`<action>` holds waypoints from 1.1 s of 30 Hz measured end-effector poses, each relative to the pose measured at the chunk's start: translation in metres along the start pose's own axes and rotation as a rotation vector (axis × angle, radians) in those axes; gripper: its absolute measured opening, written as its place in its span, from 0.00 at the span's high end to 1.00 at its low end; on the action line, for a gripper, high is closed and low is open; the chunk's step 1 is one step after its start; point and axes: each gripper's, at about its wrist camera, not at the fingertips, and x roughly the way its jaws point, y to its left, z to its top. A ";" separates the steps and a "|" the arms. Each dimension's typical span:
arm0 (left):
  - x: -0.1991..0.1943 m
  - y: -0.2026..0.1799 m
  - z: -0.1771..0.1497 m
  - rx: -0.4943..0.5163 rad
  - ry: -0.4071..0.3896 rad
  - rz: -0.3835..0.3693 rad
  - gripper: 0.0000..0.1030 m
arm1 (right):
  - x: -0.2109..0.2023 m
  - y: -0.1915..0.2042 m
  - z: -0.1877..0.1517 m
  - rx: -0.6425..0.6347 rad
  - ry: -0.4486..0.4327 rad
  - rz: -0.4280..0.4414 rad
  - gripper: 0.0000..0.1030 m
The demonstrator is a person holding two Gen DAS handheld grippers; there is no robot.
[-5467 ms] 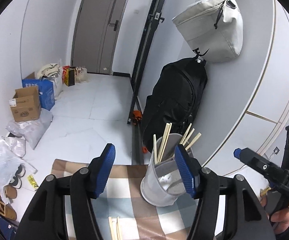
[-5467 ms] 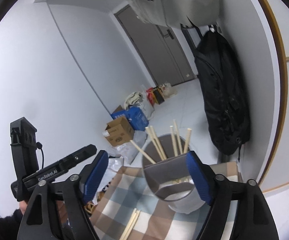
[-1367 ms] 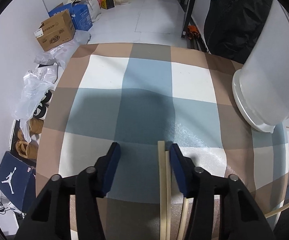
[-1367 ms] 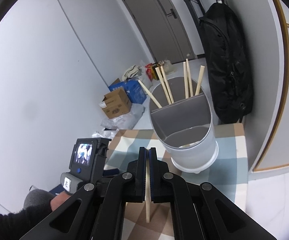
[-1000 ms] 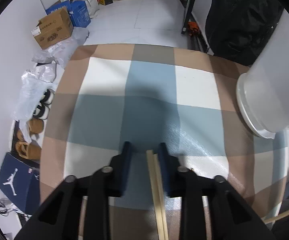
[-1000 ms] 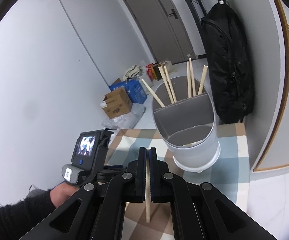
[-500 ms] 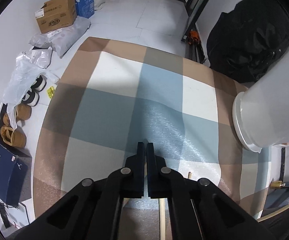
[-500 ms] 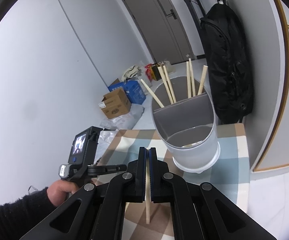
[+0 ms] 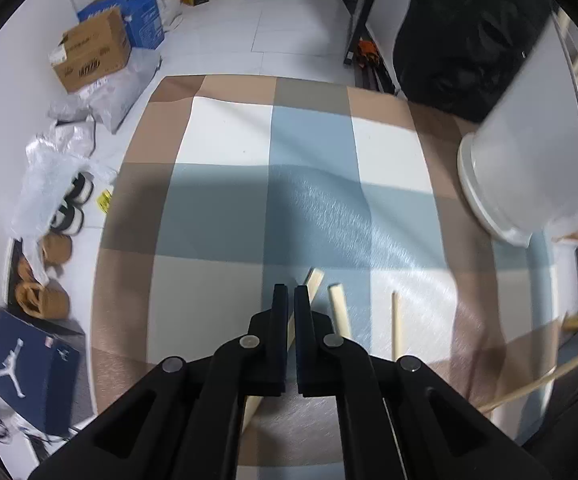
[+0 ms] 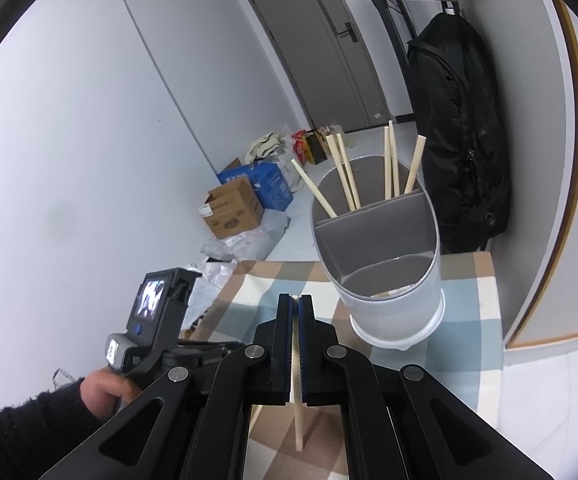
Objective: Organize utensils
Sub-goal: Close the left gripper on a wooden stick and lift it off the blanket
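Between right gripper (image 10: 297,308) pads, chopstick (image 10: 298,420) hangs upright.

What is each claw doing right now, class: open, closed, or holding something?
Left claw: closed on a chopstick lying on the checked cloth.
Right claw: closed on a chopstick, held in front of the holder.

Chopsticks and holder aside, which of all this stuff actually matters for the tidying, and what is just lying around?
Part of the job:
- loose chopsticks on the checked tablecloth
- chopstick clamped in the right gripper
- divided holder
- left gripper

Just lying about:
- cardboard box
- shoes
- black backpack
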 end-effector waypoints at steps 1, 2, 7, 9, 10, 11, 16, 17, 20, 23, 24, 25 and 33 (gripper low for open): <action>0.000 -0.001 -0.002 0.015 -0.003 0.006 1.00 | 0.001 0.000 0.000 0.001 0.000 0.001 0.98; 0.001 -0.001 -0.004 0.030 -0.006 0.004 1.00 | 0.001 0.000 0.001 0.003 0.001 0.002 0.98; 0.000 0.000 -0.009 0.075 -0.019 0.007 0.64 | 0.002 0.002 0.001 0.001 0.000 0.008 0.98; -0.003 0.001 -0.013 0.100 -0.041 0.024 0.62 | 0.001 0.003 0.001 -0.002 0.000 0.009 0.98; -0.004 0.001 -0.013 0.111 -0.043 0.040 0.62 | 0.001 0.003 0.001 -0.002 0.001 0.008 0.98; -0.001 0.002 -0.012 0.112 -0.039 0.052 0.62 | 0.001 0.002 0.001 0.001 0.001 0.009 0.98; 0.001 0.008 -0.009 0.112 -0.054 0.061 0.62 | 0.001 0.000 0.002 0.009 0.003 0.010 0.98; 0.002 0.007 -0.009 0.119 -0.056 0.062 0.62 | 0.001 0.000 0.002 0.008 0.003 0.010 0.98; 0.003 0.004 -0.005 0.134 -0.055 0.063 0.62 | 0.001 0.000 0.002 0.005 0.003 0.013 0.98; 0.004 -0.004 -0.005 0.160 -0.056 0.064 0.69 | 0.002 0.000 0.003 0.006 0.006 0.016 0.98; 0.004 -0.007 -0.004 0.173 -0.054 0.060 0.76 | 0.002 0.000 0.003 0.008 0.006 0.016 0.98; 0.004 -0.010 -0.003 0.188 -0.051 0.051 0.85 | 0.002 0.000 0.003 0.010 0.007 0.019 0.98; 0.004 -0.010 -0.001 0.183 -0.081 0.048 0.98 | 0.003 -0.002 0.004 0.009 0.004 0.011 0.98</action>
